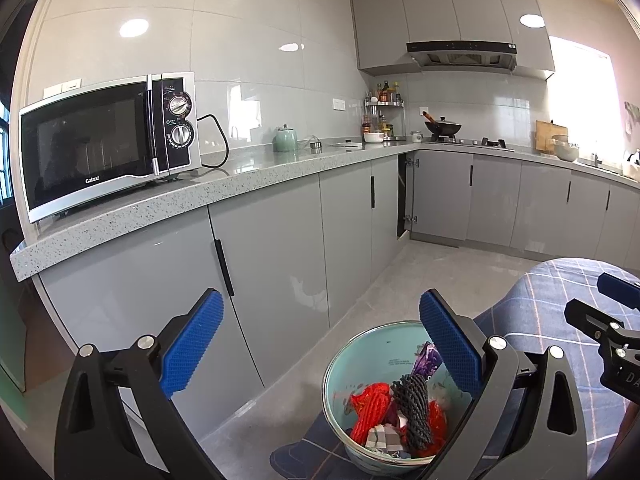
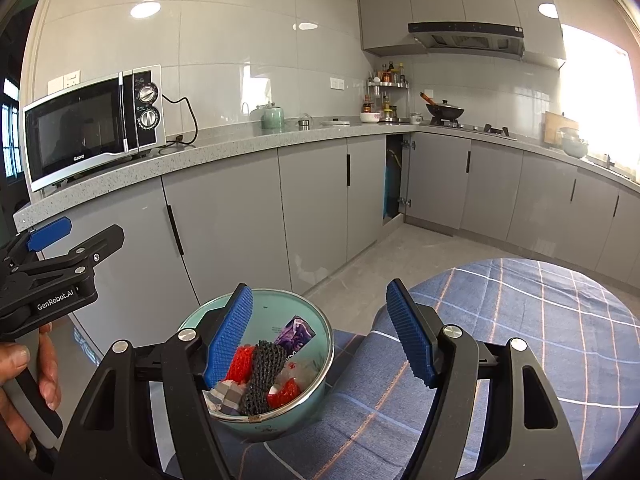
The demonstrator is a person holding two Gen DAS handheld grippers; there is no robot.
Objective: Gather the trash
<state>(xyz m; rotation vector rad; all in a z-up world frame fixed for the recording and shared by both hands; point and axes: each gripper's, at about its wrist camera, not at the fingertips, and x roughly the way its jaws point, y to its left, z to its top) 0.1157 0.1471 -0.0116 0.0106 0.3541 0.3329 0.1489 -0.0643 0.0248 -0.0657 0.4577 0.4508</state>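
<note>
On the blue checked cloth (image 2: 520,320) that covered a round table, we saw a pale green bowl (image 2: 308,320) with a metal rim standing near the cloth's left edge. Inside it lay the collected trash: a black foam net (image 2: 264,372) across the middle, red foam netting (image 2: 242,362) to its left with another red piece (image 2: 284,392) at its lower right, a purple wrapper (image 2: 298,334) leaning against the far wall, and a grey-and-white checked scrap (image 2: 226,394) at the near side.

We held the right gripper (image 2: 320,334) just above the bowl with its blue pads spread wide and nothing between them; its left pad (image 2: 230,336) hung over the bowl's near-left rim, while the right pad stood over the cloth. We held the left gripper (image 1: 316,354) beside it, likewise spread and empty, with its right pad (image 1: 450,344) above the bowl's right side, as the left wrist view showed. From the right wrist view, part of our hand (image 2: 24,376) showed on the left gripper's handle.

Beyond the table ran a grey speckled counter (image 2: 240,140) over grey cabinets (image 2: 224,220). A silver and black microwave (image 2: 92,124) stood at its left end, a green kettle (image 2: 273,117) further along, and a black wok (image 2: 444,111) sat on the hob in the corner, under an extractor hood (image 2: 466,36). One cabinet door near the corner stood ajar.
</note>
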